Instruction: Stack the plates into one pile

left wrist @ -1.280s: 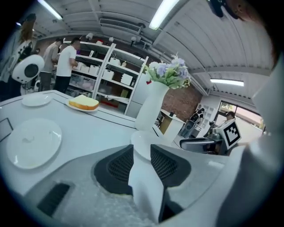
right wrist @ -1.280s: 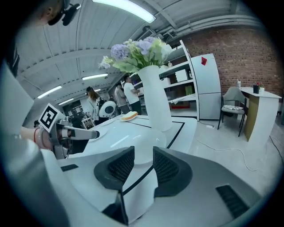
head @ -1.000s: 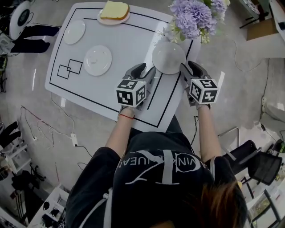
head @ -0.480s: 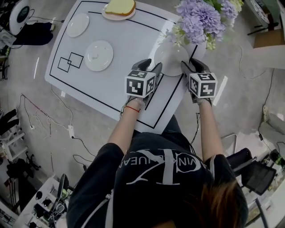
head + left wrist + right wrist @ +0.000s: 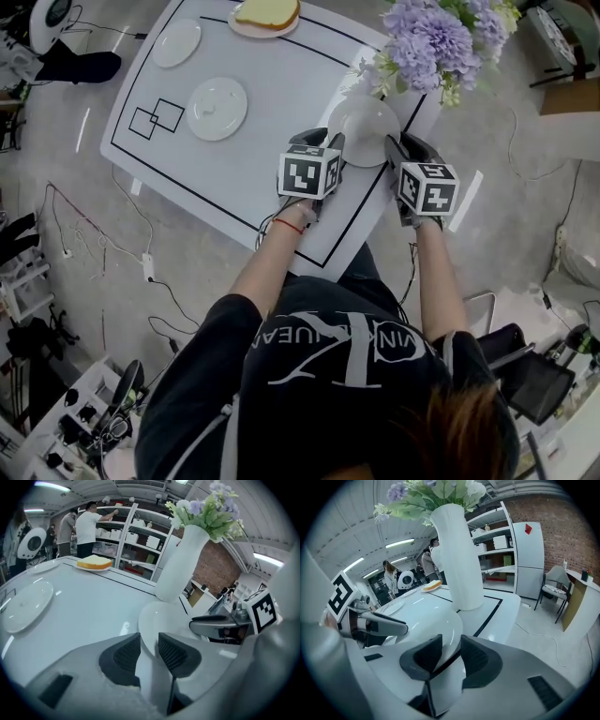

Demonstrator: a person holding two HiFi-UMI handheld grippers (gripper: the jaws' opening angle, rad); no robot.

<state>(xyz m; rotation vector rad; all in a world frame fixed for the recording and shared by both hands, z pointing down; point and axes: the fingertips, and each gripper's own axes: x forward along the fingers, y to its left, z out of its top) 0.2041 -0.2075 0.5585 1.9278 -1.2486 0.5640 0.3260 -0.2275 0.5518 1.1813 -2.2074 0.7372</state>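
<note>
Head view: both of our arms reach forward over the near edge of the white table [image 5: 272, 89]. The left tool [image 5: 330, 142] sits at the left rim of one white plate [image 5: 364, 124]. The right tool [image 5: 401, 148] sits at the opposite, right rim. This plate is at the near right part of the table.

Left gripper view: the jaws of the left tool [image 5: 149, 651] have just been closing. The plate [image 5: 161, 620] has its rim between the dark ribbed pads [image 5: 126, 656], and both pads press on it.

Right gripper view: the same holds for the right tool [image 5: 449, 656]. Its jaws have just been closing, and its pads [image 5: 424, 658] clamp the rim of the plate [image 5: 426, 620].

Just behind the plate a tall white vase [image 5: 180, 564] stands upright with purple flowers [image 5: 436, 42]. We cannot tell whether vase and plate touch.

Farther left, a middle plate [image 5: 217, 108] lies flat beside two overlapping printed squares [image 5: 155, 119]. A far plate [image 5: 176, 42] lies near the far left corner. At the far edge, a cake plate [image 5: 267, 21] carries a yellow slice [image 5: 267, 11] of cake or bread. All three lie well apart from the gripped plate, so no pile exists yet.

Beyond the table, the left gripper view shows shelving [image 5: 140, 536] and people standing.
</note>
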